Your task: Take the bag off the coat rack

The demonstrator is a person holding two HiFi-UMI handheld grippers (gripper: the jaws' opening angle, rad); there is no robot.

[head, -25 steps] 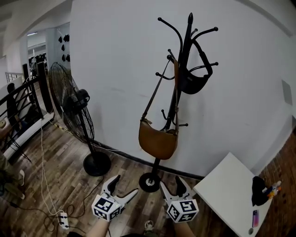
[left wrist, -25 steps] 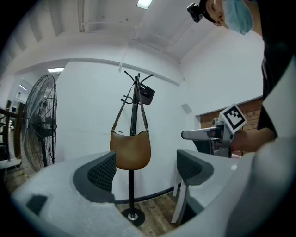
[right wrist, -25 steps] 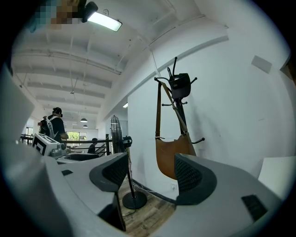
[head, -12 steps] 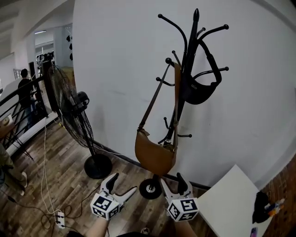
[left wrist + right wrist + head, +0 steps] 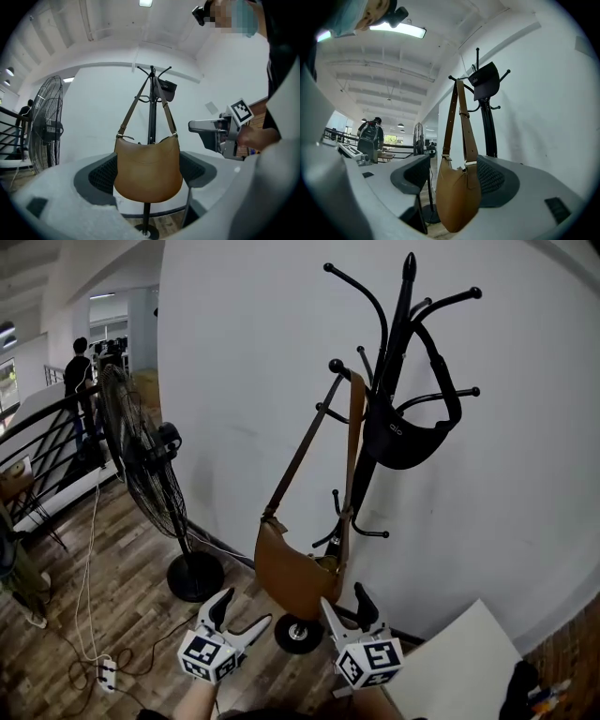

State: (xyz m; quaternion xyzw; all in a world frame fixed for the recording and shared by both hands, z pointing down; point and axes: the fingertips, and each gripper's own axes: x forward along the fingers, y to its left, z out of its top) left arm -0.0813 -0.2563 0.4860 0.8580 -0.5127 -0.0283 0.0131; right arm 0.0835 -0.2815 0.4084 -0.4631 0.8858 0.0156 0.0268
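Note:
A brown leather bag (image 5: pixel 291 573) hangs by its long strap (image 5: pixel 353 442) from a hook of the black coat rack (image 5: pixel 394 381) against the white wall. On a higher hook is a small black bag (image 5: pixel 408 442). My left gripper (image 5: pixel 242 610) and right gripper (image 5: pixel 345 604) are low in the head view, both open and empty, a short way before the brown bag. In the left gripper view the brown bag (image 5: pixel 147 168) shows between the spread jaws, beyond them. It also hangs between the jaws in the right gripper view (image 5: pixel 457 201), untouched.
A tall black standing fan (image 5: pixel 141 460) is left of the rack, with cables and a power strip (image 5: pixel 103 671) on the wooden floor. A white table (image 5: pixel 469 662) is at the lower right. A railing (image 5: pixel 37 442) and a person (image 5: pixel 80 381) are far left.
The rack and brown bag look larger and nearer than a second ago. Both grippers keep about the same place and stay open. The person at the far left has moved.

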